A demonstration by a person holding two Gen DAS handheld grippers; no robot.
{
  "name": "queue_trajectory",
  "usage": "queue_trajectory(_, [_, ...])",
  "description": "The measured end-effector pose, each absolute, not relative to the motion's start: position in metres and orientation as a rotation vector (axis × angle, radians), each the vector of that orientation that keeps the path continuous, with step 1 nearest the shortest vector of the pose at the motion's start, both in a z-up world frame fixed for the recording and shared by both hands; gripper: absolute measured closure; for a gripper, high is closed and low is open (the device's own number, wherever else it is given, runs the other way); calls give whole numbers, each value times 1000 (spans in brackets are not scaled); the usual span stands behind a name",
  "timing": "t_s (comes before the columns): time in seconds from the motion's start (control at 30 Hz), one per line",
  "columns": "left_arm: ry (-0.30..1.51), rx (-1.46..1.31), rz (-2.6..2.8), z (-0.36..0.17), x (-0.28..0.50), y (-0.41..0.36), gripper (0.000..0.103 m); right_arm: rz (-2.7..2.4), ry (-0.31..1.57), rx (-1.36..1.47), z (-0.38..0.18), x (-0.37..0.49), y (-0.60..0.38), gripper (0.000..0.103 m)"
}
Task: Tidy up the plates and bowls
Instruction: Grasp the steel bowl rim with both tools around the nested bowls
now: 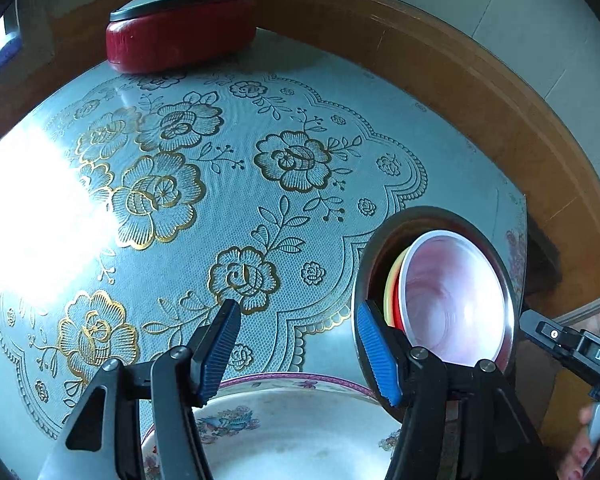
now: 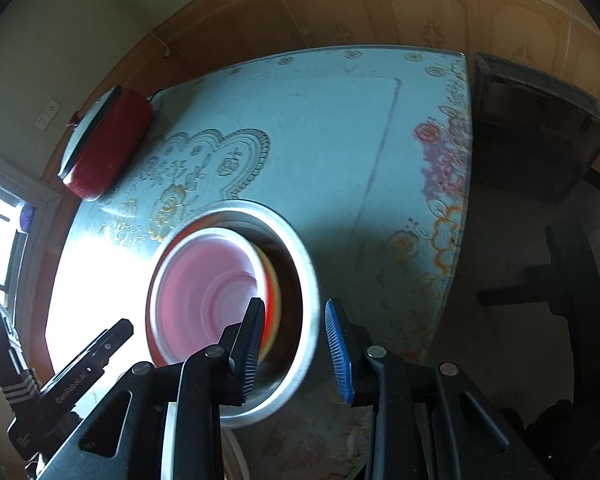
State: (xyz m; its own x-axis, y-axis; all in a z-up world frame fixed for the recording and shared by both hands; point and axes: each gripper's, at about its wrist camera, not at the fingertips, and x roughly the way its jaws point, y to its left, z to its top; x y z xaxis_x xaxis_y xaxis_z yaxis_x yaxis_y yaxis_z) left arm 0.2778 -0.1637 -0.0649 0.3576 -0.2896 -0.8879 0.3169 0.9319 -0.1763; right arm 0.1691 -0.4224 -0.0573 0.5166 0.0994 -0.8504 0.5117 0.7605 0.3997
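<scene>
Both grippers hover open, holding nothing.
Left gripper (image 1: 300, 354) over floral plate (image 1: 292, 432); right gripper (image 2: 296, 350) straddles steel bowl (image 2: 310, 280) rim, pads clear.

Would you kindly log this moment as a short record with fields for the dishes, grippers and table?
metal bowl: on the table, holds nested bowls
pink bowl: innermost, tilted, over red and yellow rims
floral plate: beside the metal bowl
left gripper: open, empty, above the plate
right gripper: open, straddling the metal bowl's rim
red lidded pot: far side
tablecloth: floral
</scene>
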Motion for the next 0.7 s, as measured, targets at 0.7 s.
queue_trajectory(0.7, [1161, 151, -455, -78, 279, -191, 42, -187, 1066, 715, -102, 181, -424, 86])
